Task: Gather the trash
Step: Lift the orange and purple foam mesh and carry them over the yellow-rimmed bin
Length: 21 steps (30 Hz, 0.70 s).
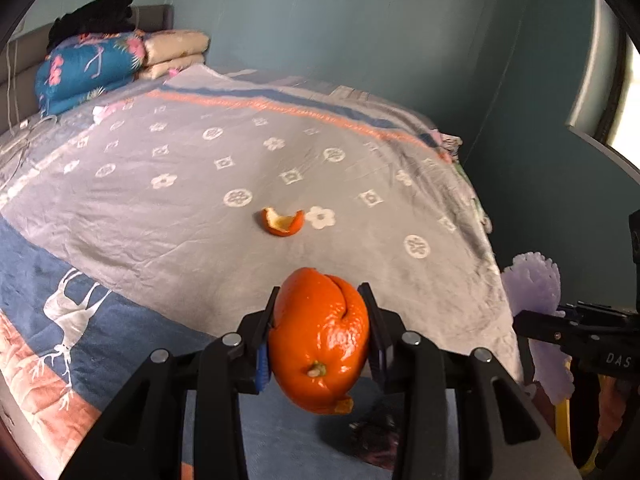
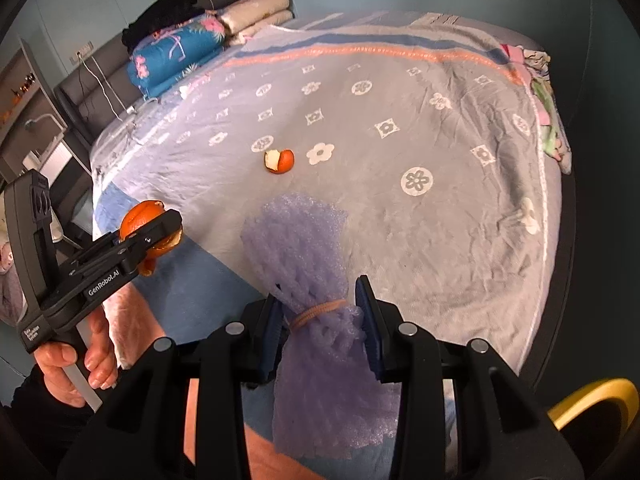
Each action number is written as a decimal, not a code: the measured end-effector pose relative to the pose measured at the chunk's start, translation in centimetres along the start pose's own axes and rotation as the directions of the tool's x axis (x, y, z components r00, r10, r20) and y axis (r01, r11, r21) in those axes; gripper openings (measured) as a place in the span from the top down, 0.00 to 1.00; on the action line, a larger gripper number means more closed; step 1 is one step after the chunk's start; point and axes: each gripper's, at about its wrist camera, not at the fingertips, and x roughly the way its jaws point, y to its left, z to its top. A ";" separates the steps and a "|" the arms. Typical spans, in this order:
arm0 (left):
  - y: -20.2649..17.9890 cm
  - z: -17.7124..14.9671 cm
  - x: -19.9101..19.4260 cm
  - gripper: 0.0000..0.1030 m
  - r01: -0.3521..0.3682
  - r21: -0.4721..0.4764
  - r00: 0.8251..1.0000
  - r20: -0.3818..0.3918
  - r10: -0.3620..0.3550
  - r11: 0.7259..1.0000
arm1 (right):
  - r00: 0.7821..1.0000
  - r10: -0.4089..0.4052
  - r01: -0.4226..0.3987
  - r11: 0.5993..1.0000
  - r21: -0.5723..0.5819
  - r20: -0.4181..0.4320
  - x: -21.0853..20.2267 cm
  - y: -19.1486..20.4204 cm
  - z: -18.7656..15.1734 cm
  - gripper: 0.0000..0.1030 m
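Observation:
My left gripper is shut on a large piece of orange peel and holds it above the near edge of the bed; it also shows in the right wrist view. My right gripper is shut on a purple foam fruit net tied with a rubber band; the net also shows at the right edge of the left wrist view. A smaller piece of orange peel lies on the grey patterned blanket in the middle of the bed, beyond both grippers; the right wrist view shows it too.
Folded quilts and black clothing are stacked at the bed's head. A yellow rim shows at the lower right, beside the bed. A teal wall stands behind the bed.

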 end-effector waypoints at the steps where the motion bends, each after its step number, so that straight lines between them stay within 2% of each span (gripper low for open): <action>1: -0.5 0.0 -0.5 0.66 0.008 0.007 1.000 0.004 -0.008 1.000 | 1.000 0.002 -0.002 1.000 0.002 0.005 -0.4 -0.2 -0.2 0.67; 12: -6.4 -0.5 -5.1 0.66 0.069 0.105 0.996 0.051 -0.074 0.992 | 0.995 0.018 -0.022 0.999 0.040 0.095 -6.6 -1.8 -2.4 0.67; 21: -10.8 -0.8 -9.3 0.66 0.136 0.172 0.982 0.106 -0.156 0.976 | 0.982 0.020 -0.037 0.996 0.085 0.186 -11.9 -3.8 -4.4 0.67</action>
